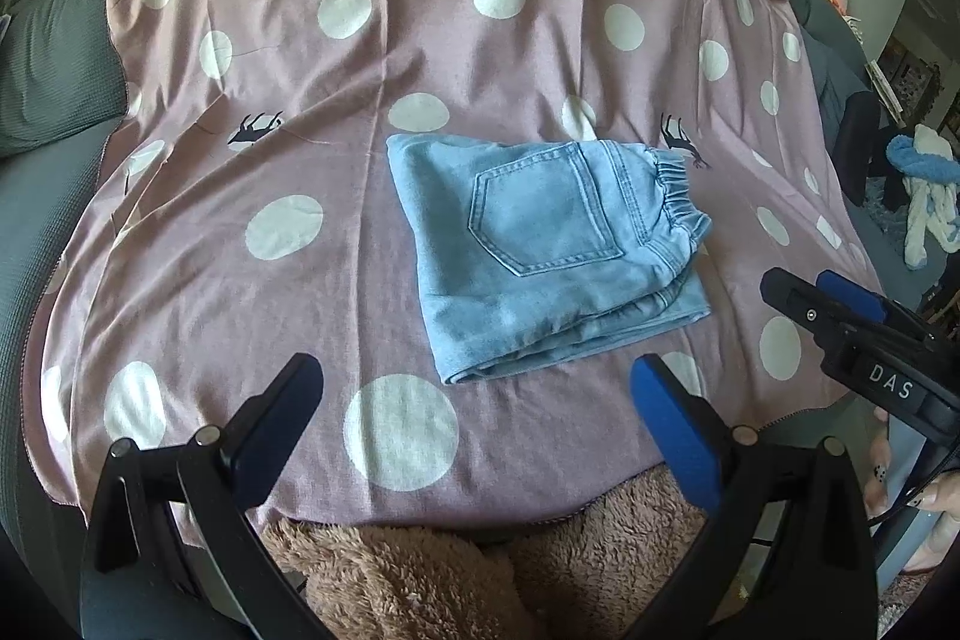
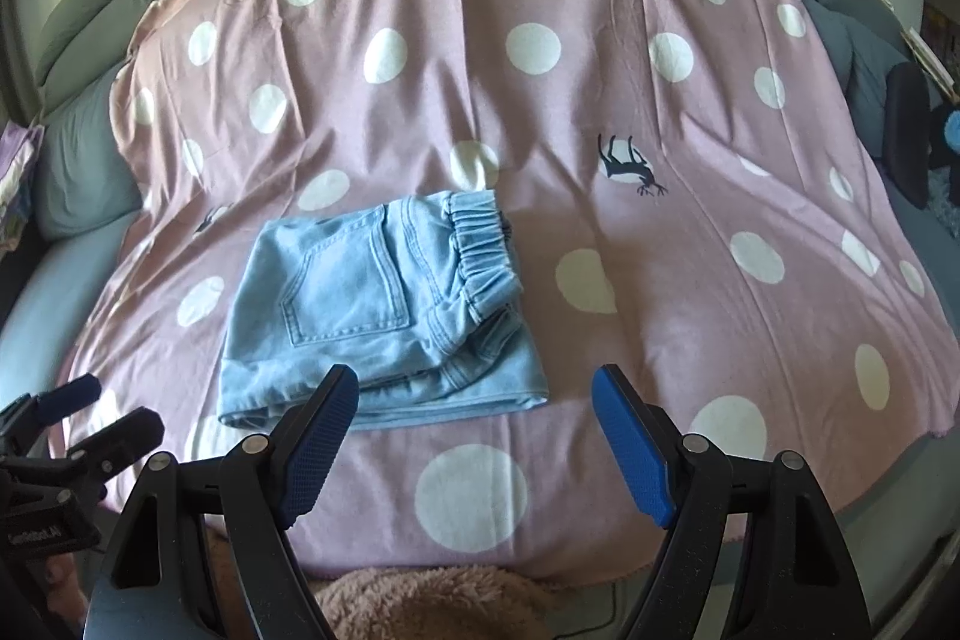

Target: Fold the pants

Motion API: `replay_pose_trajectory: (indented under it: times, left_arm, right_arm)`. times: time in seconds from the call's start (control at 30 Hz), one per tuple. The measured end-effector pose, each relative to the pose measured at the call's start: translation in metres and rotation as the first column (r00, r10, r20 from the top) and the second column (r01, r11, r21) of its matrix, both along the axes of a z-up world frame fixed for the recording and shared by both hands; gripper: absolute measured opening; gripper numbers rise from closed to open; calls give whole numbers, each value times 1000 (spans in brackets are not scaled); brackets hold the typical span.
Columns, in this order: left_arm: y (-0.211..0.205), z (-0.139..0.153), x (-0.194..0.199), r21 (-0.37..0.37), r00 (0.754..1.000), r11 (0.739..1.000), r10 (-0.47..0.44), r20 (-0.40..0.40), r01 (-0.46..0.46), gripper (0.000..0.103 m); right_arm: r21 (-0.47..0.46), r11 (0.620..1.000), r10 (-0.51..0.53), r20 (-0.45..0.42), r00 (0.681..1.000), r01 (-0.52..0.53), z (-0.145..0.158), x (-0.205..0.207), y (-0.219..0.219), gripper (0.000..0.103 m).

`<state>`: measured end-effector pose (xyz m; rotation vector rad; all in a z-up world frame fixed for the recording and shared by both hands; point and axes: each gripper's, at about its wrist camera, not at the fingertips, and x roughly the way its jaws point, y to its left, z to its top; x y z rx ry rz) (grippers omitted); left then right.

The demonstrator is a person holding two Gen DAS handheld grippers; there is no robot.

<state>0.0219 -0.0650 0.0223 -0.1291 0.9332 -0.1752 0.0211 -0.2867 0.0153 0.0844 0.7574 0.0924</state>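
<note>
Two grippers, left gripper [image 1: 477, 388] and right gripper [image 2: 474, 400], hang spread and empty just short of the folded light-blue denim pants [image 1: 549, 244] on the pink polka-dot sheet [image 1: 300, 100].

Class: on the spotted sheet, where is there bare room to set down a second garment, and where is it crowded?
Free: the wide stretch of spotted sheet beyond and to the right of the folded denim pants, out to the deer print; also the strip left of the pants. Crowded: the near edge, where the left hand-held gripper and right hand-held gripper hover open.
</note>
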Motion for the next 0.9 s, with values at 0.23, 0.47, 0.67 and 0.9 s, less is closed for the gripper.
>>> replay_pose_trajectory:
  times: [0.23, 0.47, 0.67, 0.9]
  left_arm:
    - [-2, 2, -2, -6, 1000, 1000, -8, 9, 8, 102]
    - [1, 3, -2, -16, 1000, 1000, 2, 13, -2, 102]
    - [1, 3, -2, -18, 1000, 1000, 0, 13, 1, 102]
    - [0, 4, -3, -18, 1000, 1000, -4, 13, 4, 102]
  right_arm:
    - [-6, 1000, 3, -3, 1000, -3, 0, 0, 1, 80]
    - [-3, 1000, 3, -9, 1000, -3, -1, 0, 1, 80]
    - [-2, 1000, 5, -10, 1000, -5, -2, 0, 2, 80]
    - [-2, 1000, 1, -11, 1000, -1, -2, 1, 3, 80]
